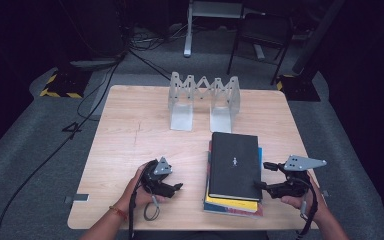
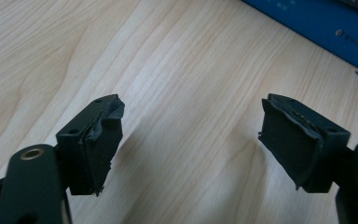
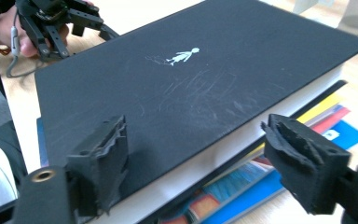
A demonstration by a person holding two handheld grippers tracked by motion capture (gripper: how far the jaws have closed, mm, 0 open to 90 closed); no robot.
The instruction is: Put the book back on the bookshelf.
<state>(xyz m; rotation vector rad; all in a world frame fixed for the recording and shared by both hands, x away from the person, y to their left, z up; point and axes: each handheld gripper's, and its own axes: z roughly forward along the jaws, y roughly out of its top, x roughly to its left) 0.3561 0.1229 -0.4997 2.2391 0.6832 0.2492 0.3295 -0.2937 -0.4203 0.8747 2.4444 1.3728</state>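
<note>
Books sit stacked on the bench (image 1: 130, 130), black hardcover (image 1: 234, 165) on top. Right gripper (image 1: 266, 175) at its edge, fingers spread, nothing pinched. Left gripper (image 1: 178, 187) likewise spread. Next: clamp that cover, I reckon.

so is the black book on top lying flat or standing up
Lying flat. The black book rests cover-up on the stack of books on the table, its white page edge level in the right gripper view.

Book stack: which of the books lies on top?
The thick black book with a small white figure on its cover lies on top. The books under it are thinner and coloured, showing only as yellow and blue edges.
</note>
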